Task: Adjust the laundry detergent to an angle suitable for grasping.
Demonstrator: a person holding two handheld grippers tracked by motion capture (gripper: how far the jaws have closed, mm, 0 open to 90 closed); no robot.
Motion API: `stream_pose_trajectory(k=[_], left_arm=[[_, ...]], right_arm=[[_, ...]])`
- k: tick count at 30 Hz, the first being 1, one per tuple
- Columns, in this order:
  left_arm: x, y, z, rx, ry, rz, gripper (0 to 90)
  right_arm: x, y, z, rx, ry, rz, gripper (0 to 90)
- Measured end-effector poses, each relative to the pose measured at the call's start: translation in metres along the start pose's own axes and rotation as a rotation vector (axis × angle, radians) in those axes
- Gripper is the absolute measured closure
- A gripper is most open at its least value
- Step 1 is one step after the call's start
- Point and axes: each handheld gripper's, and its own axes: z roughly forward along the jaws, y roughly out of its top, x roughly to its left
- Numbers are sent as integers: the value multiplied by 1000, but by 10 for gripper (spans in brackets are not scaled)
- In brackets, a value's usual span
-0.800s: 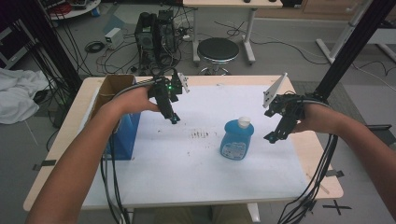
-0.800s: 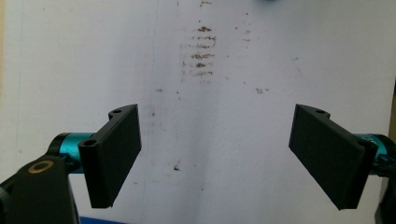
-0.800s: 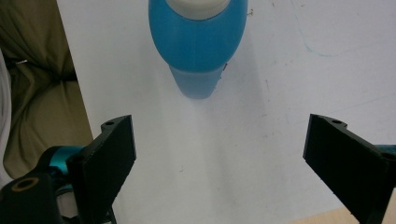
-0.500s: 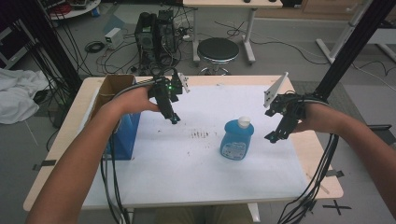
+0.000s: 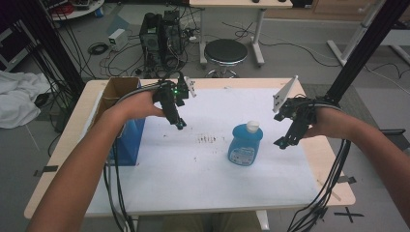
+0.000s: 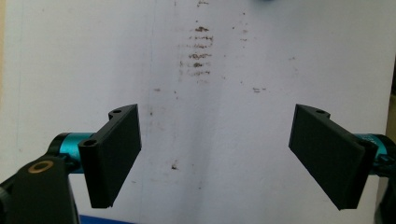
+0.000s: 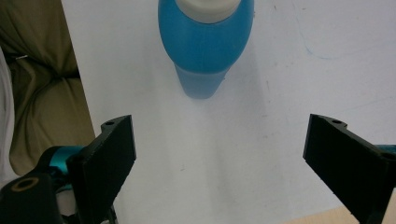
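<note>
We read the step as reaching for the blue plastic bottle with its white cap [image 5: 246,143], upright right of the desk's centre; left gripper [image 5: 180,124] hangs jaws wide and empty over the stained white desk sheet [image 5: 193,183], near the blue box [image 5: 129,140] at the left edge; right gripper [image 5: 283,143], jaws wide, empty, sits just beside the bottle; best come in level and close on the body below the cap; behind the desk, a black round stool [image 5: 226,50] and floor cables.
</note>
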Motion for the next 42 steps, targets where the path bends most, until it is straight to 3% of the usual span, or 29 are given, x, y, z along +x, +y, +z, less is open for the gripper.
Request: stream_pose_trajectory(k=[27, 35, 42], left_arm=[[-3, -1, 1, 4, -4, -7, 169], [-3, -2, 1, 21, -4, 17, 169], [-4, -1, 2, 6, -5, -2, 169]], right_arm=[[0, 1, 1, -13, 4, -10, 85], [1, -3, 2, -25, 3, -4, 84], [2, -9, 4, -44, 2, 9, 84]])
